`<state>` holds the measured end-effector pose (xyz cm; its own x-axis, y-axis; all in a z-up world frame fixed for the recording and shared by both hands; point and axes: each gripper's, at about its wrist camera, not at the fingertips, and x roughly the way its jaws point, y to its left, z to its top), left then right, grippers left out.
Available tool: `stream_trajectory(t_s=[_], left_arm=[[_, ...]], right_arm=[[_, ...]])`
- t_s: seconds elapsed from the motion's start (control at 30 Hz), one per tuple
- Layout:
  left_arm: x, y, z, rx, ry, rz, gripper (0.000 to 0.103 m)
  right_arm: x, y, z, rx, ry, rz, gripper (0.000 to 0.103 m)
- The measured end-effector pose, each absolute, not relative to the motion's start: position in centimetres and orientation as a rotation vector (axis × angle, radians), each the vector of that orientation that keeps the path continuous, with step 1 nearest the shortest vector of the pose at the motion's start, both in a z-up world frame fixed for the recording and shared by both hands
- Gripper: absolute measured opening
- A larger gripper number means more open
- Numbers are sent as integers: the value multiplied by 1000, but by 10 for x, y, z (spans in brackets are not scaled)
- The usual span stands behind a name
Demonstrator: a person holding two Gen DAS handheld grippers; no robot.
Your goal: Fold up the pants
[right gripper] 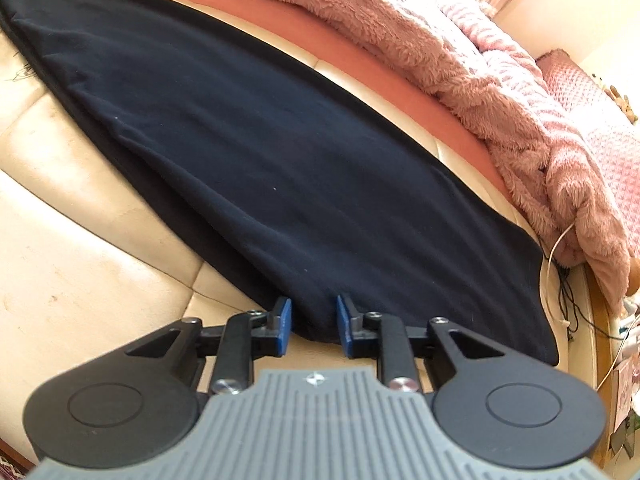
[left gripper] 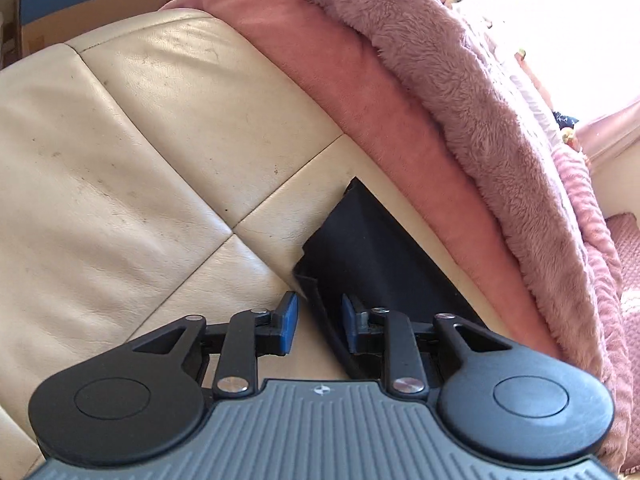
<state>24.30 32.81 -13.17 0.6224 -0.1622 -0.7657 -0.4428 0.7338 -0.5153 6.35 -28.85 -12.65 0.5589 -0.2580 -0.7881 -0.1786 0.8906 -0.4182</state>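
Dark navy pants (right gripper: pixel 280 152) lie flat across the cream leather cushion (right gripper: pixel 80 280), pink fleece blanket (right gripper: pixel 520 128) along the far side. Near edge sits between the fingers of the right gripper (right gripper: pixel 313 326); jaws narrowly apart, fabric bunched between them, pad contact not determinable. Left gripper (left gripper: pixel 320 324): jaws apart, straddling a pants corner edge (left gripper: pixel 360 264), not clamped.

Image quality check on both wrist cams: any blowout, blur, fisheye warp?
Left wrist: top right corner blown out to white by window light; cream cushion sharp, its seams bowed by the fisheye. Right wrist: softer overall, slight blur on the dark pants and the fluffy pink blanket; bright wash at the top right wall; dark vignette in the corners; cushion edges curve strongly.
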Motion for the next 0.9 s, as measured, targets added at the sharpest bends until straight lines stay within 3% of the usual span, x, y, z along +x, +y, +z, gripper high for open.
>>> stream_trajectory(t_s=[0.1, 0.13, 0.17, 0.6, 0.63, 0.7, 0.9], left_arm=[[246, 324, -132, -703, 915, 204, 17], [247, 322, -131, -679, 919, 208, 6], [247, 321, -130, -658, 922, 216, 1], [249, 317, -130, -631, 934, 243, 1], [249, 317, -130, -631, 934, 246, 0], [249, 316, -130, -628, 932, 249, 0], [248, 318, -128, -591, 927, 270, 0]], right_arm=[[63, -287, -126, -489, 980, -53, 13], [64, -286, -126, -493, 981, -52, 12], [64, -286, -127, -496, 985, -49, 12], [53, -272, -131, -610, 942, -38, 13], [55, -271, -131, -617, 934, -29, 12], [54, -266, -131, -650, 915, -13, 0], [47, -280, -115, -599, 885, -31, 0]])
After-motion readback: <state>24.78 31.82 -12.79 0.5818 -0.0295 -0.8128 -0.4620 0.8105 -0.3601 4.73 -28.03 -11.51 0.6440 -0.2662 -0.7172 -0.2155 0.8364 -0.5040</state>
